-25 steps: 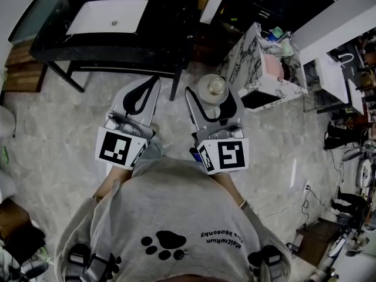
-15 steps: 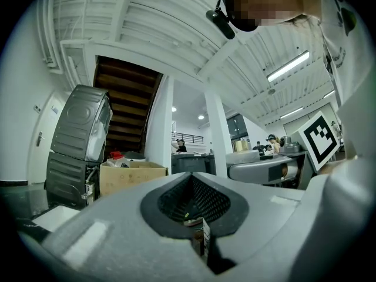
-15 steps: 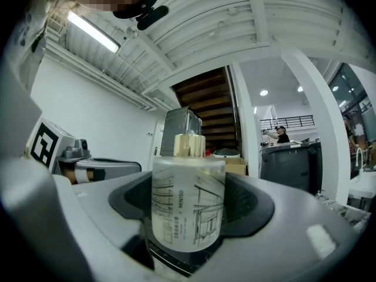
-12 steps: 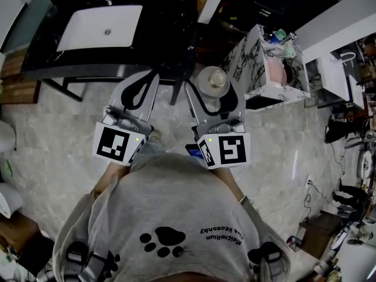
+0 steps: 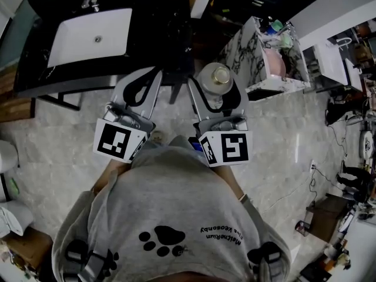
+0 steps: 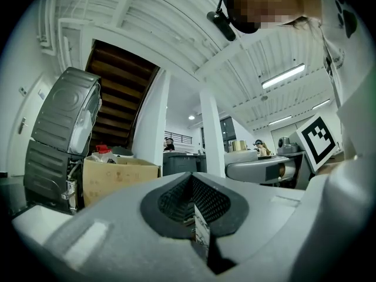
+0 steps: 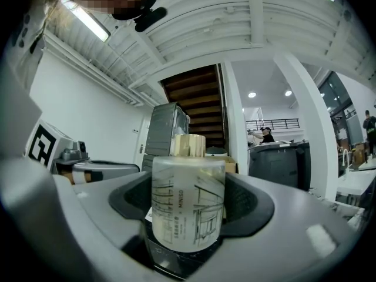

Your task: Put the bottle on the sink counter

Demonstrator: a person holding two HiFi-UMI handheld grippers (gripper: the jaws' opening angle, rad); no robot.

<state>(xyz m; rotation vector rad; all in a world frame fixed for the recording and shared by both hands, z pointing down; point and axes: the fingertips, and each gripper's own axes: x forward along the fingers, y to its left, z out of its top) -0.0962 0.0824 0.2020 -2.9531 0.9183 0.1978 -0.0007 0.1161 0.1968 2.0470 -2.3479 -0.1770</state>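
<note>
Right tongs [image 5: 216,90] clamp the frosted bottle [image 5: 214,75] upright, near the sink bench [image 5: 158,34]. Left tongs [image 5: 148,77] pinched together, empty.

Upright frosted bottle [image 7: 188,201] between right gripper [image 5: 214,82] jaws

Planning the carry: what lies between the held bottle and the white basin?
Head view: just the black counter top between bottle and basin.

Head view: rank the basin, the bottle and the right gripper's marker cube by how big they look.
1. Basin: clearly the largest, though farthest from the camera.
2. Marker cube and bottle: these look about alike. The cube sits nearer the camera, so I won't rank one over the other.
</note>
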